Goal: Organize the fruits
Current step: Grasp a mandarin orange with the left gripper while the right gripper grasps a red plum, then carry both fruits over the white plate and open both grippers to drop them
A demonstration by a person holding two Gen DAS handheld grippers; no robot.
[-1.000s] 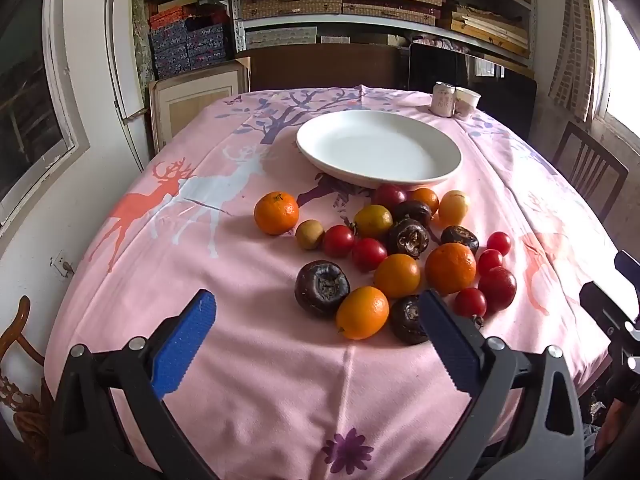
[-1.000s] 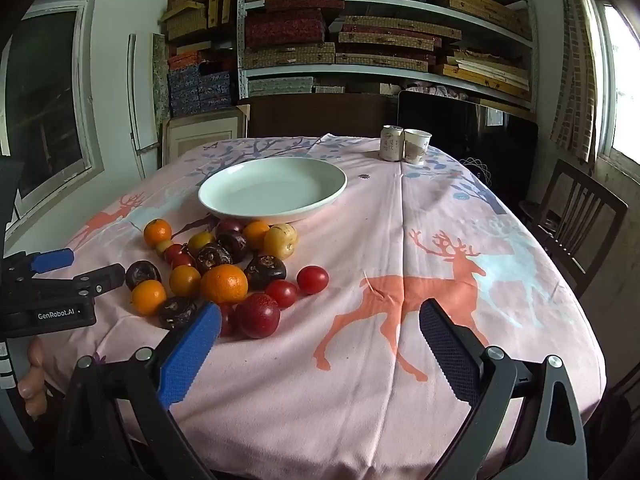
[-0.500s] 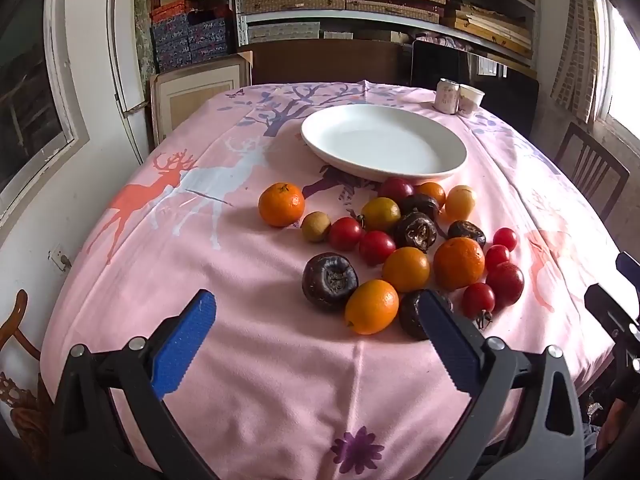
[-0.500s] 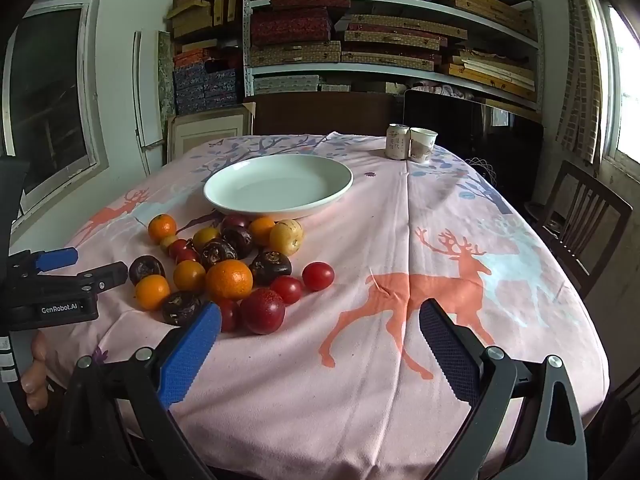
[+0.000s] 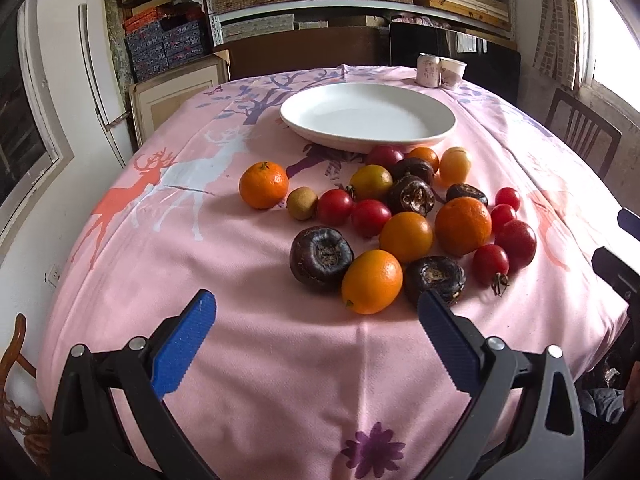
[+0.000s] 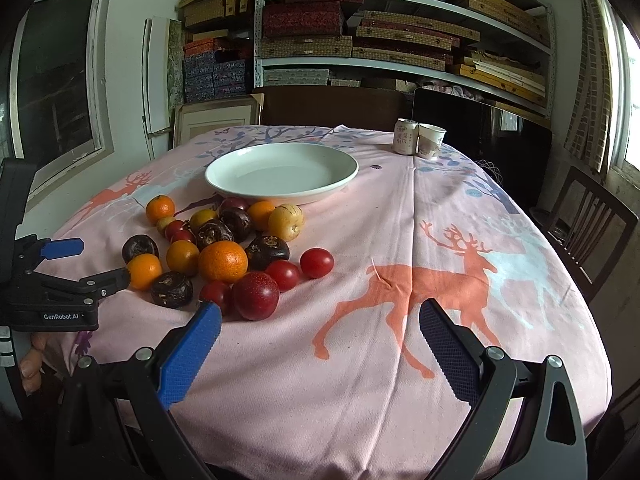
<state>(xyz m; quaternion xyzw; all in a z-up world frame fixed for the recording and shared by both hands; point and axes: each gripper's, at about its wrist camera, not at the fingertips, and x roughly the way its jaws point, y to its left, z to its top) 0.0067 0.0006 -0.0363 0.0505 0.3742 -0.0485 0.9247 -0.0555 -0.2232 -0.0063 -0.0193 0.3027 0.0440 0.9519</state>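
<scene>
A pile of fruit lies on the pink tablecloth in front of an empty white plate [image 5: 368,120]: oranges [image 5: 372,282], red tomatoes [image 5: 490,264], dark brown fruits [image 5: 321,258] and a yellow fruit [image 5: 455,166]. One orange [image 5: 263,185] sits apart at the left. My left gripper [image 5: 316,320] is open and empty, just short of the nearest fruits. My right gripper [image 6: 320,328] is open and empty, to the right of the pile, with a red plum [image 6: 256,296] by its left finger. The plate [image 6: 282,172] shows in the right wrist view too.
A can [image 6: 405,136] and a paper cup [image 6: 431,141] stand at the table's far edge. A wooden chair [image 6: 588,232] stands at the right. Shelves of boxes [image 6: 360,32] fill the back wall. The left gripper [image 6: 68,276] shows at the left of the right wrist view.
Both grippers have moved forward toward the fruit pile, which now looks closer. Nothing on the table has moved.
</scene>
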